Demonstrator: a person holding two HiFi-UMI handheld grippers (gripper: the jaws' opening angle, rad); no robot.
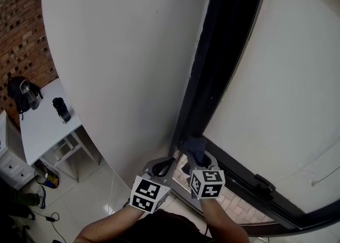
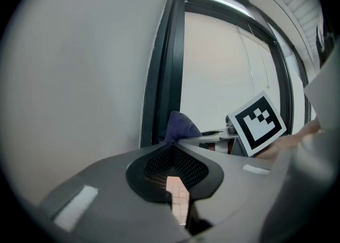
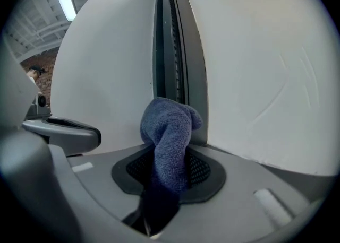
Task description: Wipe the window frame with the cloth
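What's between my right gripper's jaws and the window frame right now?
Only the blue cloth: the right gripper view shows it clamped in the right gripper, its bunched end up against the dark window frame.

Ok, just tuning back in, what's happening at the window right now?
A person is working with a gripper in each hand. The right gripper is shut on a blue cloth and holds it at the dark window frame, low down where the upright meets the bottom rail. The cloth looks pressed to the frame, though contact is hard to confirm. The left gripper is shut on nothing and sits just beside the right one, near the white wall.
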